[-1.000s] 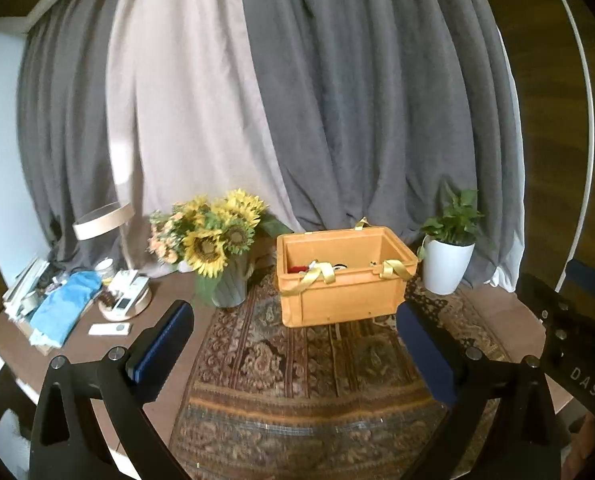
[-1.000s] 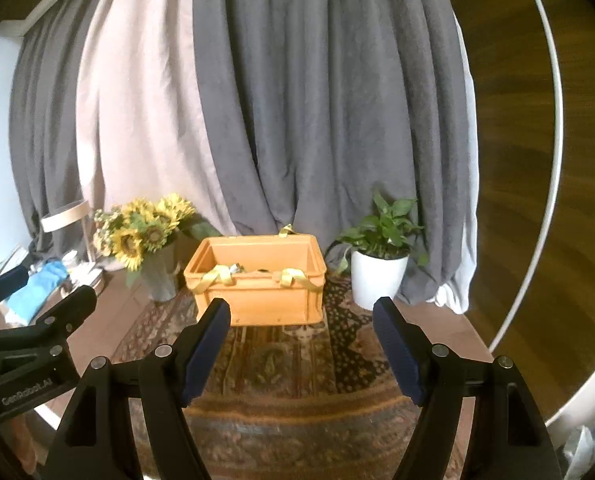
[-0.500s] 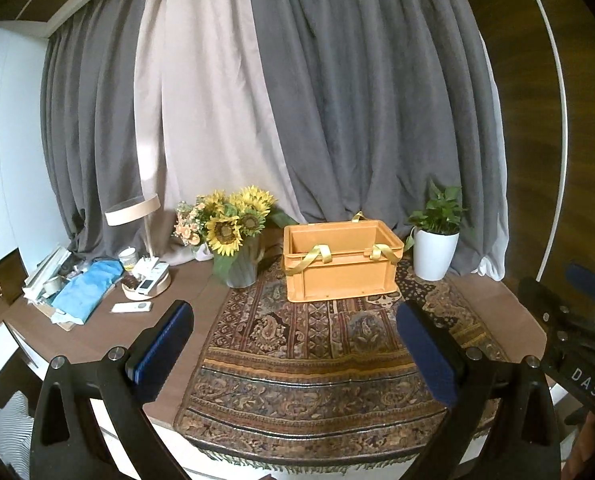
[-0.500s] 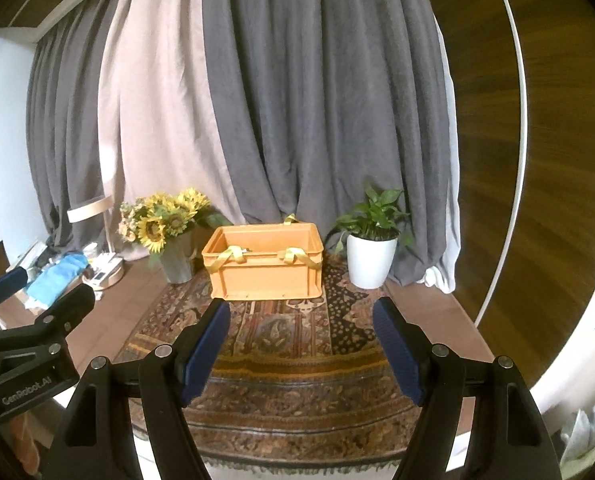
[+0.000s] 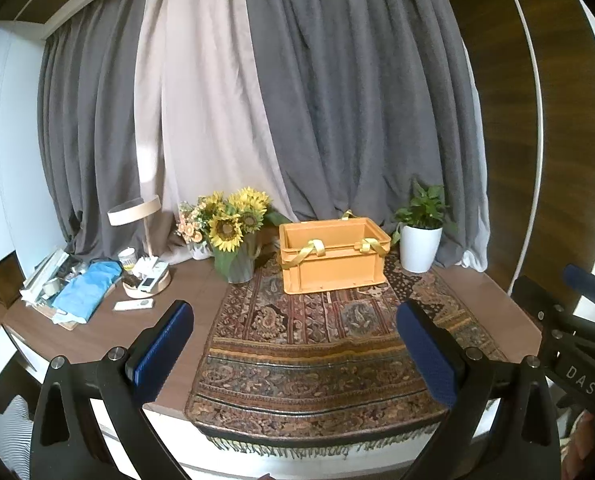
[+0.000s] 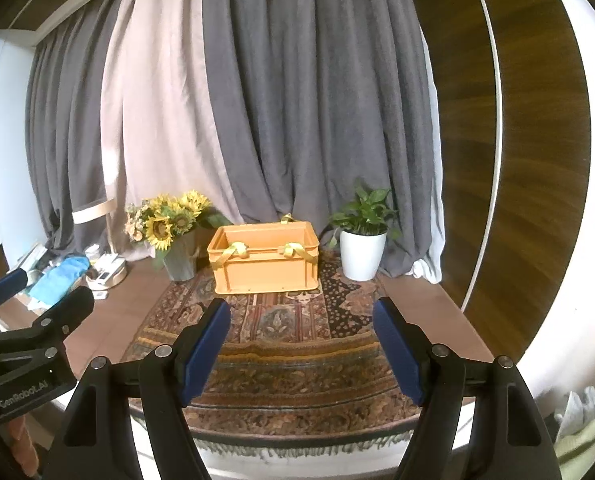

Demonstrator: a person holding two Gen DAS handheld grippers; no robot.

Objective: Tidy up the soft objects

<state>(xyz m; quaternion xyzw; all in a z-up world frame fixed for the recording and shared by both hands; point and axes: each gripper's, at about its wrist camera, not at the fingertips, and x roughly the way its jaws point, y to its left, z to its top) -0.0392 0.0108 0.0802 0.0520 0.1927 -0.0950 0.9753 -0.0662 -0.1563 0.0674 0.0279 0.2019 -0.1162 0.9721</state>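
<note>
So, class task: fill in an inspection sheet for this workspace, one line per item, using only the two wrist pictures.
Surface: brown table with a patterned rug hanging over its front edge.
Job's things: orange crate on the rug, yellow ribbons over its rim; contents hidden.
Clutter: sunflower vase, potted plant, lamp, blue cloth, remote.
Grippers: left gripper and right gripper open, empty, short of the crate.
Cables: nothing seen.
Surroundings: grey and beige curtains, wood panel.

crate (image 5: pixel 333 265): smooth orange plastic showing | rug (image 5: pixel 321 344): woven, matt cloth lying | curtains (image 6: pixel 297 120): soft matt fabric hanging | pot (image 6: pixel 362 255): glossy white gleaming | wall panel (image 6: pixel 537 184): polished wood shining | finger pads (image 6: pixel 203 354): textured blue
</note>
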